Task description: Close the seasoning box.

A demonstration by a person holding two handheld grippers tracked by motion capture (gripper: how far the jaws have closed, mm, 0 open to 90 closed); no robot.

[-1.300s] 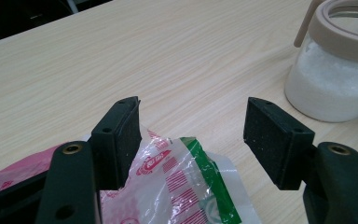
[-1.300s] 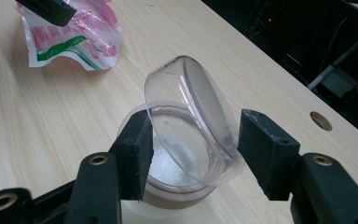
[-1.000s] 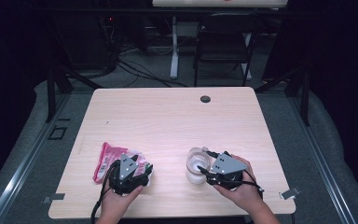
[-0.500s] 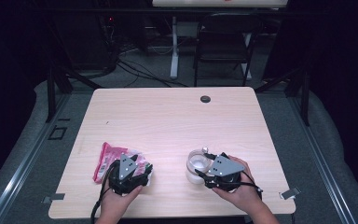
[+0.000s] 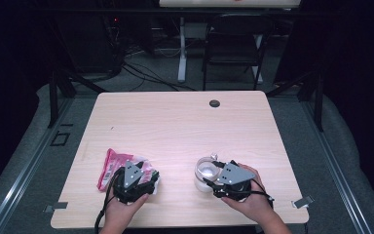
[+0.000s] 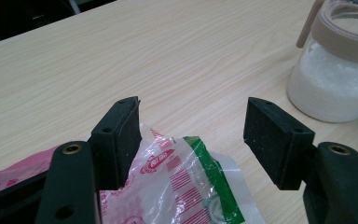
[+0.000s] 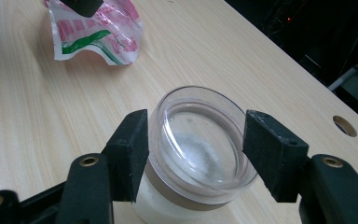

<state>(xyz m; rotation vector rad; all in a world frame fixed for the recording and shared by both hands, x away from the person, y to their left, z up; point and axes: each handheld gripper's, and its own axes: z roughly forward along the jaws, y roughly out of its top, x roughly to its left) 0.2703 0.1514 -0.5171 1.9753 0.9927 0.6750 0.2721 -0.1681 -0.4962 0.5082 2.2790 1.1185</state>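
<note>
- The right gripper [image 7: 193,154] stands with its jaws spread wide on either side of the jar [image 7: 200,149]. They have just been opening; the jar's lid sits between the pads, the left pad right at the rim, the right pad with a slim gap. It grips nothing.
- The jar is round, clear glass or plastic, filled with a white grainy powder, with a tan band around its neck and a transparent, slightly domed lid. In the left gripper view a pale wooden stick [image 6: 309,22] leans at its side.
- In the high view the jar [image 5: 205,171] stands near the table's front edge, right of centre, just ahead of the right gripper [image 5: 213,176].
- The left gripper [image 6: 191,135] is released too — its matte black, finely pitted pads sit apart over a crinkled plastic packet [image 6: 177,186], one pad brushing the film, nothing pinched.
- The packet is glossy, see-through film printed in red and white with a green stripe and pink at one end; its print is too small to read.
- The table [image 5: 175,126] is pale wood-grain laminate with a round cable hole [image 5: 215,103] near its far edge.
</note>
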